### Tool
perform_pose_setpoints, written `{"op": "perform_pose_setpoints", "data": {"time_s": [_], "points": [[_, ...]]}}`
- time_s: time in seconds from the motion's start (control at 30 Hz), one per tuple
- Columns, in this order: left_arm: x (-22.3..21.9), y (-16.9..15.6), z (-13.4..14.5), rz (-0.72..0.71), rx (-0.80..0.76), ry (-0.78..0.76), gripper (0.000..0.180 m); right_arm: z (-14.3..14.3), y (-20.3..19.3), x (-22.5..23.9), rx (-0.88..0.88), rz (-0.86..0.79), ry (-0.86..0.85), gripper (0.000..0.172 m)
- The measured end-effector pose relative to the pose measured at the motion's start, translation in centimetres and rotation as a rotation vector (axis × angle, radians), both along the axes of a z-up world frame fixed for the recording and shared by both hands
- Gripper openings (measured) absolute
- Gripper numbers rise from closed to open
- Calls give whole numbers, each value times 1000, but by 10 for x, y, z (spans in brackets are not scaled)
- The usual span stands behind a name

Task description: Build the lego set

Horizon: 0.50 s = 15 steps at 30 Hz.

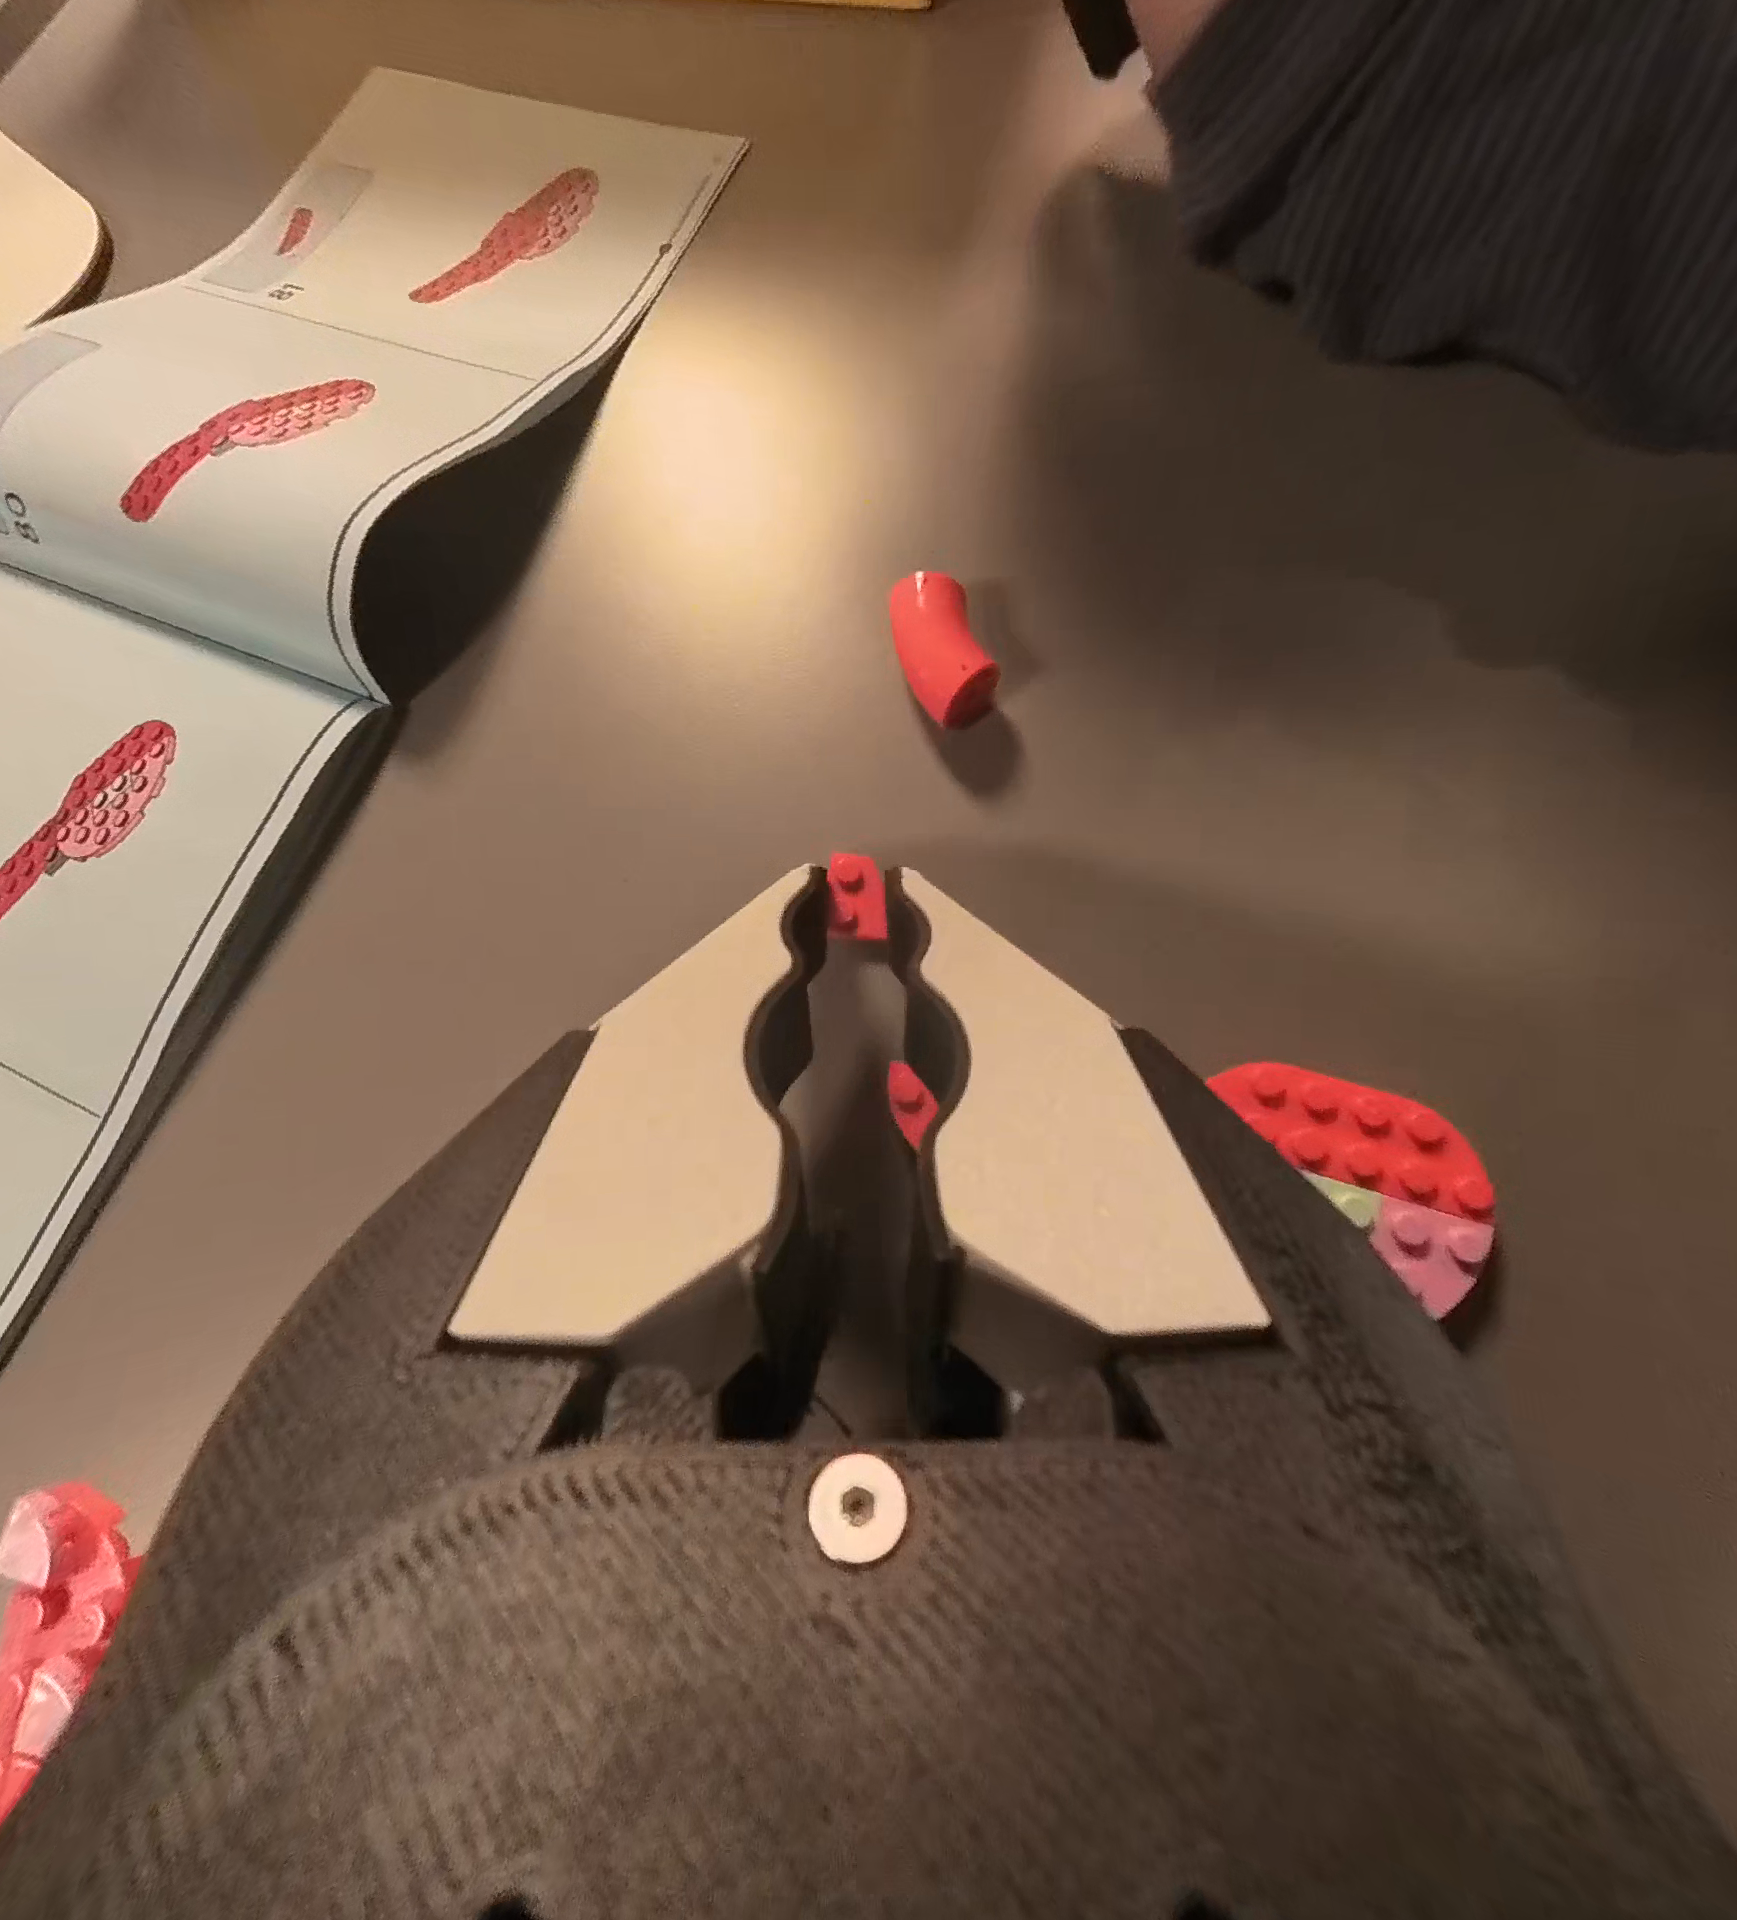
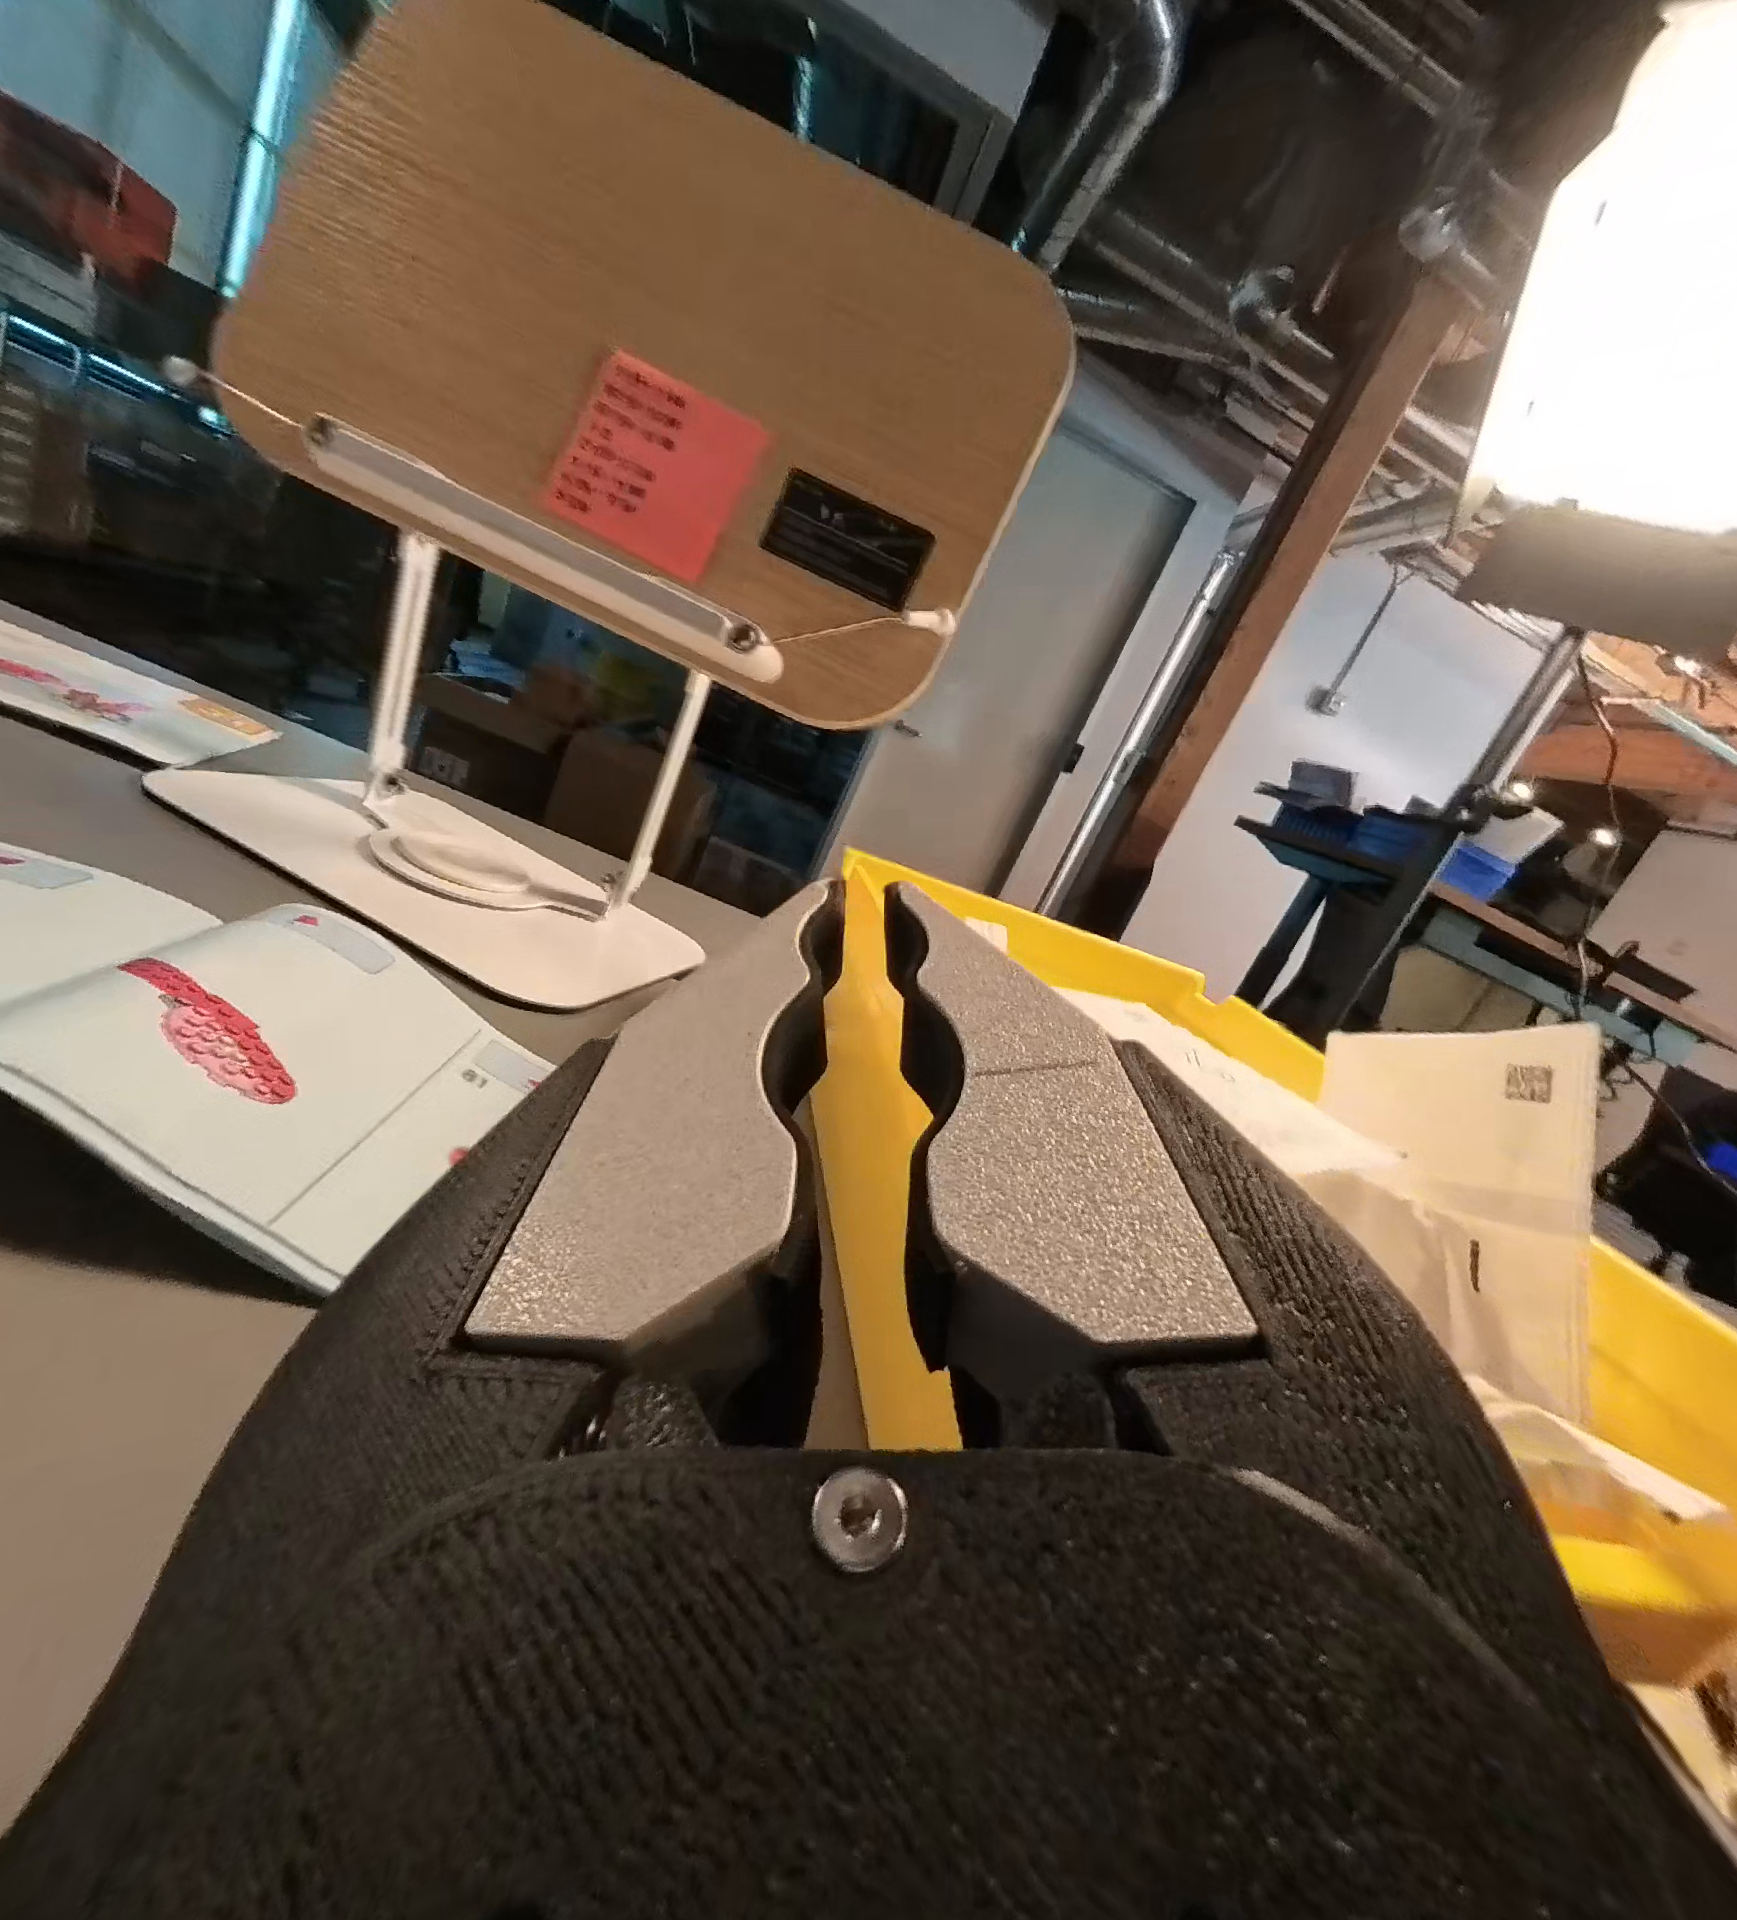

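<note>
I have the left gripper low over the brown table, its two beige fingertips clamped on a small red studded plate that sits at the very tips and projects slightly beyond them. A second red piece shows deeper in the slot between the fingers; whether it lies on the table below or touches a finger, I cannot tell. Just beyond the tips, to the right, a red curved tube piece lies loose on the table. Near the right side of the gripper body, a flat assembly of red, pink and pale green studded plates rests on the table, partly hidden by the gripper. An open instruction booklet lies far left, and a heap of red and pink pieces lies near left. A dark sleeve occupies the far right. My right gripper is raised and points toward a yellow bin holding paper bags; its grey fingertips stand almost together with only a narrow slit between them and nothing gripped. A wooden book stand on a white base stands far left of it.
</note>
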State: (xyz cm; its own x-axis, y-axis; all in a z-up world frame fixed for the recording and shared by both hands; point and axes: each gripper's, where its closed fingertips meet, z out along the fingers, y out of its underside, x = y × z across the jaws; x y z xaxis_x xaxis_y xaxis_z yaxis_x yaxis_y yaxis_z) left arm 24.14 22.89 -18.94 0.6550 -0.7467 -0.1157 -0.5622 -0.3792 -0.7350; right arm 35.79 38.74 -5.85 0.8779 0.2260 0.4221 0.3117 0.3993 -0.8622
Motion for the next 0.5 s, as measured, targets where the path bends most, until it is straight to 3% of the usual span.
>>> {"op": "perform_pose_setpoints", "data": {"time_s": [0.07, 0.17, 0.5], "points": [[0, 0, 1, 3, 7, -11, 11, 2, -8, -11, 26, 53, -28, 4], [-1, -3, 3, 6, -4, -40, 30, -1, -12, -23, 19, 104, -57, 4], [-13, -5, 18, 29, 15, -169, 31, -3, -17, -33, 1, 165, -63, 4]]}}
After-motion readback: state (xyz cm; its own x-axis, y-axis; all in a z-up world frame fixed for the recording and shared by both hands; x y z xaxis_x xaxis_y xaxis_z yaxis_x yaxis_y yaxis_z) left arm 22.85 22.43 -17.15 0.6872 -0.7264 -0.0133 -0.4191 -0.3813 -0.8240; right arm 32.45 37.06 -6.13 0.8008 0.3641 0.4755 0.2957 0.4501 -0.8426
